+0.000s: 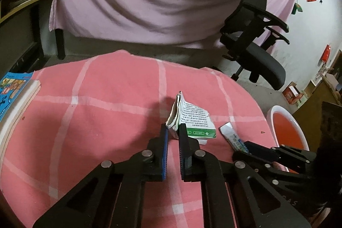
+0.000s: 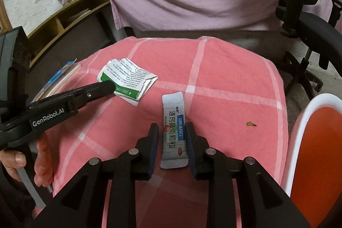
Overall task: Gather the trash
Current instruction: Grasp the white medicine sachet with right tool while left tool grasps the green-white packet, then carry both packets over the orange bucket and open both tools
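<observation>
A flattened green and white medicine box (image 1: 190,119) lies on the pink checked cloth (image 1: 96,110). My left gripper (image 1: 173,128) has its jaws close around the box's near folded edge; it also shows in the right wrist view (image 2: 106,84) touching the box (image 2: 128,77). A white and blue sachet (image 2: 174,131) lies between the fingers of my right gripper (image 2: 172,127), which stand slightly apart at its sides. The sachet (image 1: 232,135) and the right gripper (image 1: 245,145) also show in the left wrist view.
A white bin with an orange inside (image 2: 316,142) stands right of the table. A black office chair (image 1: 254,44) is behind on the right. Books (image 1: 15,95) lie at the left edge. A small brown scrap (image 2: 251,124) lies on the cloth.
</observation>
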